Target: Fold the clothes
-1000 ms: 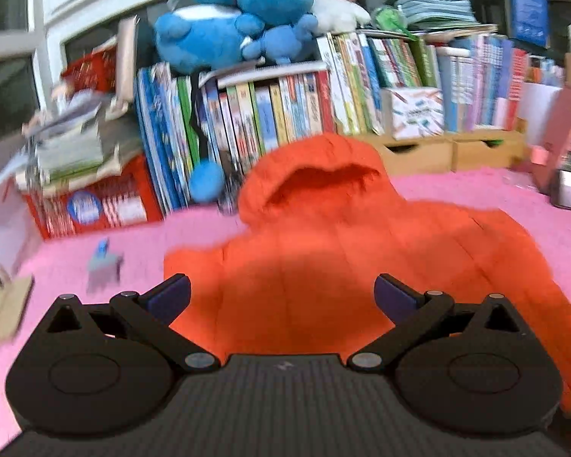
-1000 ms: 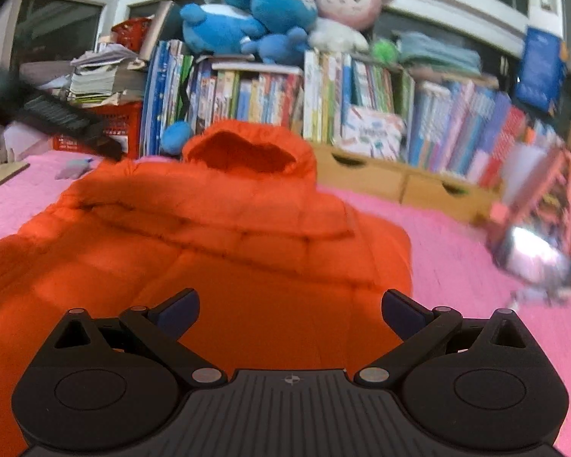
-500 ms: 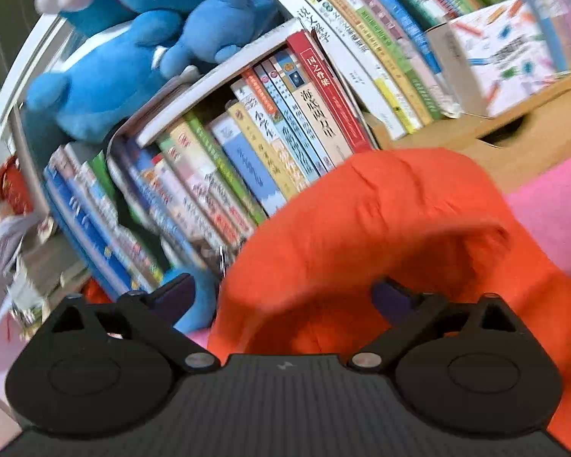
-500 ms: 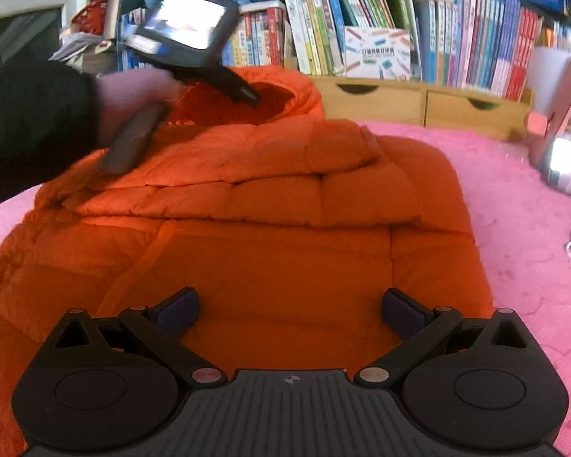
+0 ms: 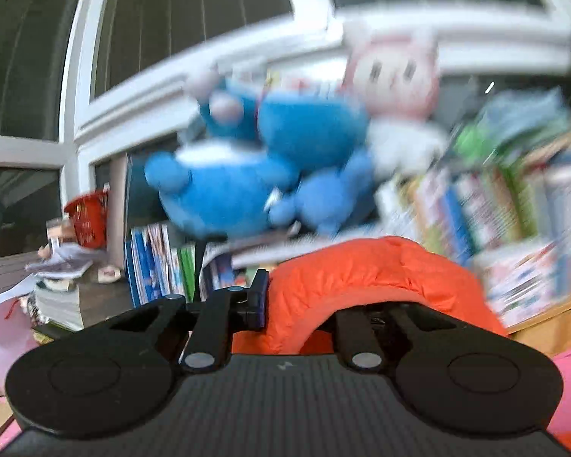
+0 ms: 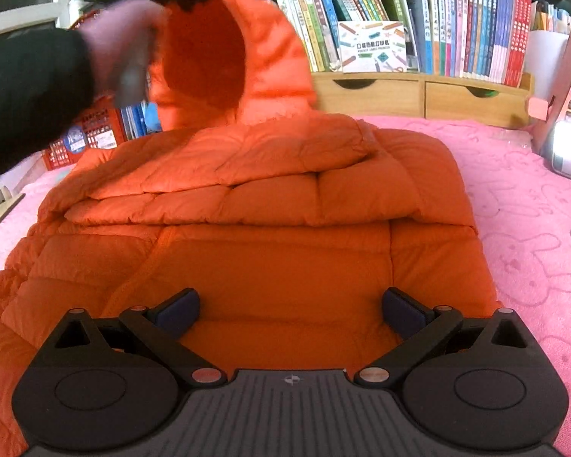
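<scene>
Left gripper [image 5: 285,304] clenched on hood [image 6: 224,53] rim, lifted; right gripper [image 6: 290,314] released above jacket [image 6: 270,236] hem.

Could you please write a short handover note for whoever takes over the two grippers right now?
Left gripper: shut on the hood of the orange jacket, holding it lifted above the body.
Right gripper: open, over the jacket's lower part, gripping nothing.
The jacket lies on the pink blanket in front of the bookshelf; a sleeve appears folded across the chest.
Left to do: lay the hood down onto the body, then fold the body.
</scene>
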`<state>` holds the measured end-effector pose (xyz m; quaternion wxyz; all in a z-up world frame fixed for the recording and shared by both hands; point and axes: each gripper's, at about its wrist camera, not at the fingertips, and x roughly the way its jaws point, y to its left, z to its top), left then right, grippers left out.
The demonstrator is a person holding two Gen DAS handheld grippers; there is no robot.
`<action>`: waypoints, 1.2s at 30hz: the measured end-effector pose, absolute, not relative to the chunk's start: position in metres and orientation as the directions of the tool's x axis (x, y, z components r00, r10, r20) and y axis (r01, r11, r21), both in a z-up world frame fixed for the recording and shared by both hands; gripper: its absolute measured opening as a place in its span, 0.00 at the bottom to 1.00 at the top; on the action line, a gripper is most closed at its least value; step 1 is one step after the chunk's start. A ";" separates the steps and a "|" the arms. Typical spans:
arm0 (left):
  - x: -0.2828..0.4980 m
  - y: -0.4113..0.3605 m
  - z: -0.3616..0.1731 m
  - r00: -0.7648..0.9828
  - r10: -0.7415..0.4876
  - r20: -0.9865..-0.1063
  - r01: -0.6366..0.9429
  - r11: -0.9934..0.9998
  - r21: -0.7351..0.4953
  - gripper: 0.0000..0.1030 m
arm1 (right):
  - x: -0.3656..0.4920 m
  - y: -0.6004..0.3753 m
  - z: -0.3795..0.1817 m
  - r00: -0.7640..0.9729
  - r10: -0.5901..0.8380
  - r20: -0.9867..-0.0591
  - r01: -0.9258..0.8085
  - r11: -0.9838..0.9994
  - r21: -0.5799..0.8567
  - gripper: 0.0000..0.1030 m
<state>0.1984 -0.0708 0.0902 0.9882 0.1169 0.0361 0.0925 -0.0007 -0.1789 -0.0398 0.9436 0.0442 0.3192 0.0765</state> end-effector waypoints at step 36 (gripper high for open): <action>0.042 0.035 -0.014 0.871 -0.451 -0.194 0.357 0.853 -0.381 0.76 | 0.020 -0.118 0.083 0.878 0.317 -0.359 -0.479 0.615 -0.627 1.00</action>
